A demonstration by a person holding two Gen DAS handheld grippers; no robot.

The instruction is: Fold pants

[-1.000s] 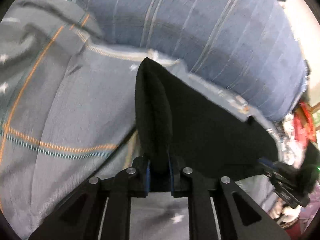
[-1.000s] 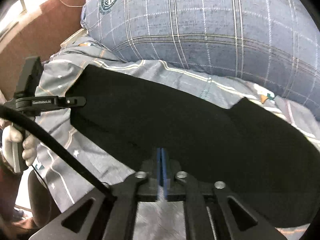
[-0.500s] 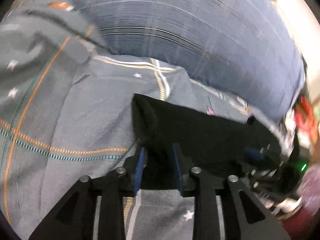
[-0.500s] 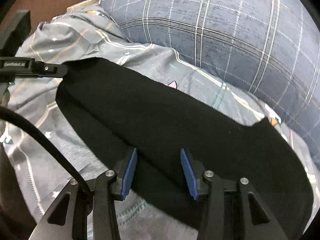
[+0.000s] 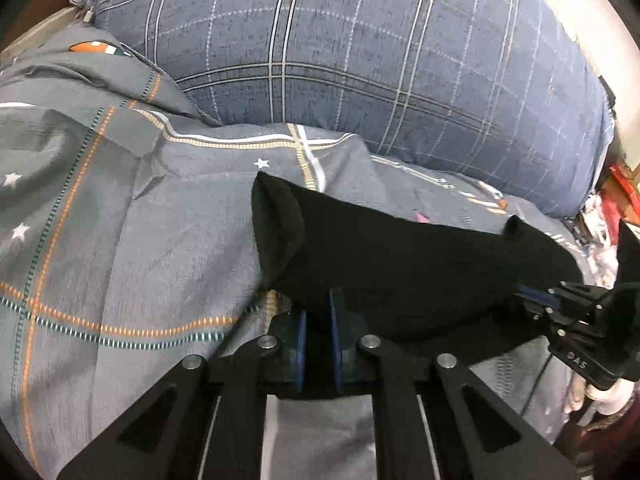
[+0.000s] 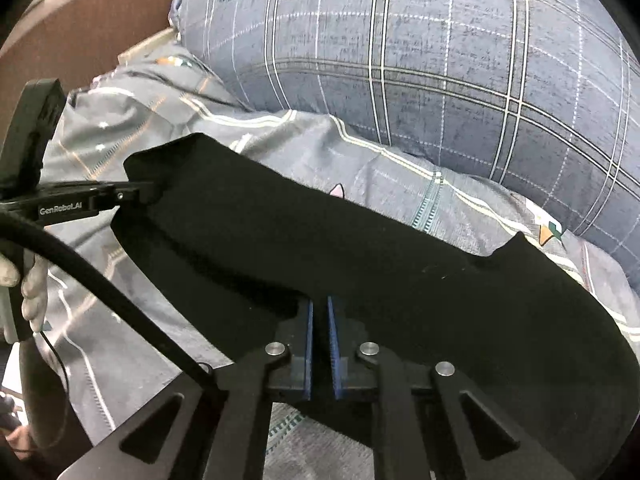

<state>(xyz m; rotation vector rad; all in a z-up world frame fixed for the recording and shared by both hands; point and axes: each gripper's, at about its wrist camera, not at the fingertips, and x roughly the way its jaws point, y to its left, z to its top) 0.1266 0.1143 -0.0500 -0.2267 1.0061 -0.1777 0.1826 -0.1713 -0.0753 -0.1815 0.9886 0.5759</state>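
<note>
The left gripper (image 6: 132, 194) is showing "GenRobot.AI" in white along its side. The right gripper (image 5: 538, 300) is carrying "DAS" on its black body. The pillow (image 6: 400, 60) emblem is reading too blurred.

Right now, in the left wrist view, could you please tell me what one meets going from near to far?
Left hand-held gripper → black fabric pants → grey patterned bedsheet with stars and orange stripes → large blue plaid pillow.

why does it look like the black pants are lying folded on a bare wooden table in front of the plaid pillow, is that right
Not a wooden table. The right wrist view shows the black pants lying folded on a grey patterned bedsheet, in front of the plaid pillow. The rest holds.
</note>
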